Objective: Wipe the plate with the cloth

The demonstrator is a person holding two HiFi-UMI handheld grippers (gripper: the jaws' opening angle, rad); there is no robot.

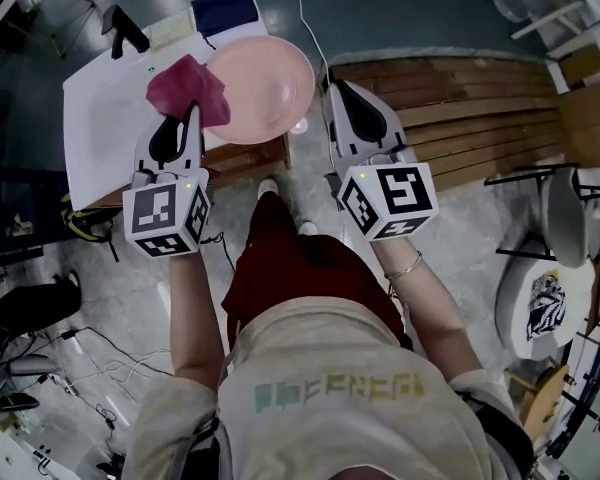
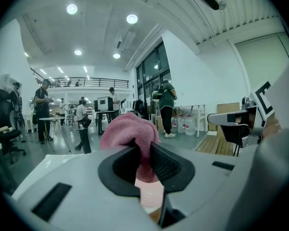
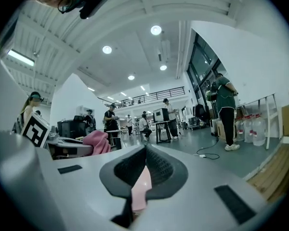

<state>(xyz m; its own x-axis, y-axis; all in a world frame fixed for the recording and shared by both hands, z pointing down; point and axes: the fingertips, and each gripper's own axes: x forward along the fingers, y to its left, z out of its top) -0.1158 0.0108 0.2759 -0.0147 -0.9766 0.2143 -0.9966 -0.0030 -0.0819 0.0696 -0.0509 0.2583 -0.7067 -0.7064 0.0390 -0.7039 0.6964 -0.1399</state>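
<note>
At 10 o'clock in the head view, a white table (image 1: 98, 133) is standing. The left gripper (image 1: 185, 110) is clenching the pink cloth (image 1: 186, 84), its jaws squeezing a fold of it in the left gripper view (image 2: 129, 131). The cloth is lying against the plate (image 1: 267, 86) at the plate's 9 o'clock edge. The pink plate is sitting at 12 o'clock in the head view, over the table's near corner. The right gripper (image 1: 329, 92) is pinching the plate's rim at its 3 o'clock side, and the right gripper view is showing the thin pink edge (image 3: 142, 188) between its closed jaws. Wooden planks (image 1: 460, 98) are lying at 2 o'clock.
</note>
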